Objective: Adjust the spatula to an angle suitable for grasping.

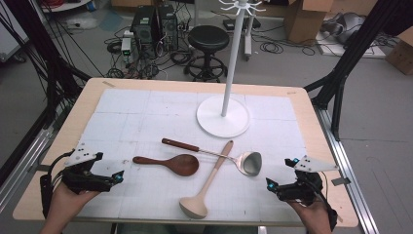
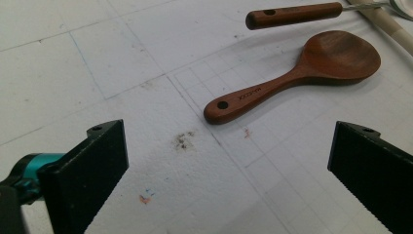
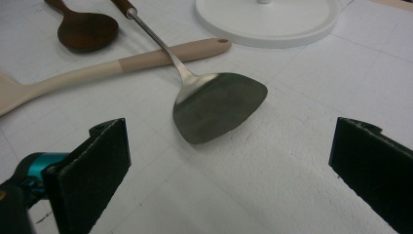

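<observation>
Three utensils lie on the white mat. A dark wooden spoon (image 1: 170,163) (image 2: 297,73) rests left of centre. A metal spatula (image 1: 246,162) (image 3: 216,105) with a wood handle crosses over a beige ladle (image 1: 204,187) (image 3: 97,70). A white stand (image 1: 223,114) with hooks on top rises behind them. My left gripper (image 1: 119,176) (image 2: 229,165) sits at the front left, open and empty, facing the wooden spoon. At the front right my right gripper (image 1: 280,174) (image 3: 229,165) is open and empty, with the spatula blade just ahead of it.
The white mat (image 1: 126,117) covers most of a light wooden table (image 1: 73,117). Behind the table stand a black stool (image 1: 208,41), computer cases (image 1: 155,24) with cables, and cardboard boxes (image 1: 307,17). Black frame legs (image 1: 341,73) flank the table.
</observation>
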Available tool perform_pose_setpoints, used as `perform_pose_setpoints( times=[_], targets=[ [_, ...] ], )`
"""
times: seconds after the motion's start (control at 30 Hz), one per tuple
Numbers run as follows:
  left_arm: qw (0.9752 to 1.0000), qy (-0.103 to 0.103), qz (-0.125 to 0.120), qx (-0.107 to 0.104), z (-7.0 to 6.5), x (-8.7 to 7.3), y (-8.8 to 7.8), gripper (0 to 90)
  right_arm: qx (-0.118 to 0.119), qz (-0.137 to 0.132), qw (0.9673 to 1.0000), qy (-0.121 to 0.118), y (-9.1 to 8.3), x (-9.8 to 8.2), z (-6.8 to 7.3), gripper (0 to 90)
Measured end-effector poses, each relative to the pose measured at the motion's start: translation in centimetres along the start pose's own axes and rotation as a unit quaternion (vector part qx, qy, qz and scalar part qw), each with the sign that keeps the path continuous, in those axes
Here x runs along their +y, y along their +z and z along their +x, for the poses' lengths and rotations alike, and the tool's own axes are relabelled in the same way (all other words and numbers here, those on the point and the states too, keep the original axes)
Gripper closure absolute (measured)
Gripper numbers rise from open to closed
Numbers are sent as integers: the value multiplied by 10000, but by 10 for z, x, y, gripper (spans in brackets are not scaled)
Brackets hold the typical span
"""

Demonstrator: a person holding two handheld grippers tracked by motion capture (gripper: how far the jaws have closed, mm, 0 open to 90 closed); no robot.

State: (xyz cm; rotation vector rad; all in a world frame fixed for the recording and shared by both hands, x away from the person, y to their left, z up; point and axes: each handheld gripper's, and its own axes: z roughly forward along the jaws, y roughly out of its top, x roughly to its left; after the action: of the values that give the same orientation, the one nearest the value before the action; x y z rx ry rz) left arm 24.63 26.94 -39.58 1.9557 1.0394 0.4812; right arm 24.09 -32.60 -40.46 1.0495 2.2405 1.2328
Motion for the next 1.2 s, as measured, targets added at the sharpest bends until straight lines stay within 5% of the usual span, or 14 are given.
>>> perform_pose_setpoints(
  times=[0.57,1.2],
  targets=[
    [10000,49,-8,-40,-3,3,4,17,96,33,9999,-51,6,2,1,5],
    [10000,35,-10,-77,-6,5,9,17,374,86,9990,-239,25,25,7,5]
  ],
)
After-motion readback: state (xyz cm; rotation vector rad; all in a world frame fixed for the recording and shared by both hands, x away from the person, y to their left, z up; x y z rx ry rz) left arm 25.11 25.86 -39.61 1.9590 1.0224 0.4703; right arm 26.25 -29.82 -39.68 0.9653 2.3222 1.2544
